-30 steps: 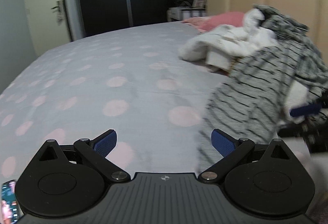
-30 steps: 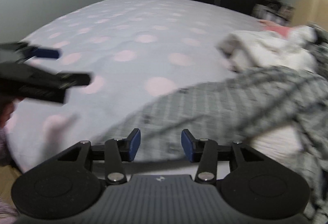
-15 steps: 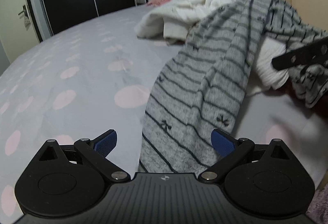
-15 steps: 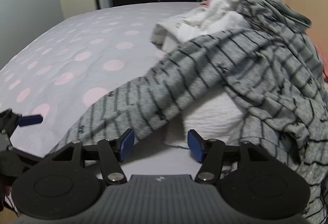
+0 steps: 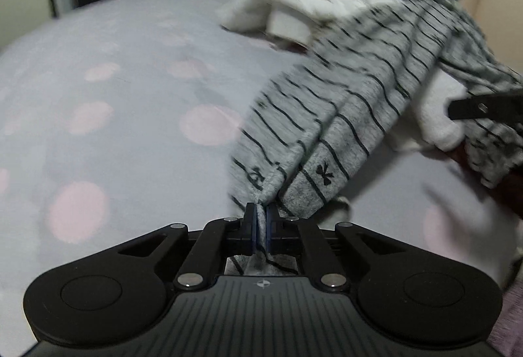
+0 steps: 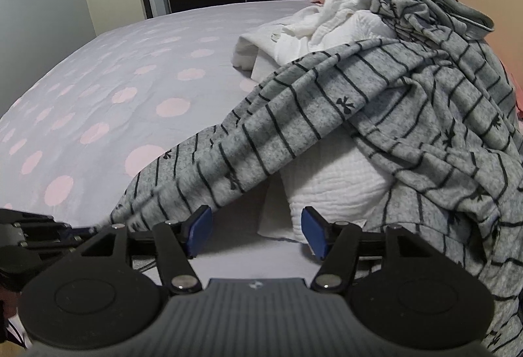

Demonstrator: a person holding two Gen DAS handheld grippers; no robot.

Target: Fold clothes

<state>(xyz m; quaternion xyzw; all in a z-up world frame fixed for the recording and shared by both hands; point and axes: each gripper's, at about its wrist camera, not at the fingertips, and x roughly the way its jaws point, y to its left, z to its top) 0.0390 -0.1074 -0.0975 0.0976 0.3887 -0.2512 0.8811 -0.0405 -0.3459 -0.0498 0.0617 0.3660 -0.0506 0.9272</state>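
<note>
Pinching a hem of the striped garment (image 5: 343,115) between closed pads, the left gripper (image 5: 260,224) drew it taut from the pile (image 6: 343,14) over the dotted bed (image 5: 114,89). The right gripper (image 6: 256,231) was opening, nothing between its pads (image 6: 199,223), just before a white cloth (image 6: 333,190) under the garment.

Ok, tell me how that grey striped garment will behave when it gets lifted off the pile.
The grey striped garment will likely be floppy: it drapes in soft folds over the white bedding. It looks like thick knit, so probably not slippery; the left gripper pinches its edge. Most of it would probably trail and drag behind.
</note>
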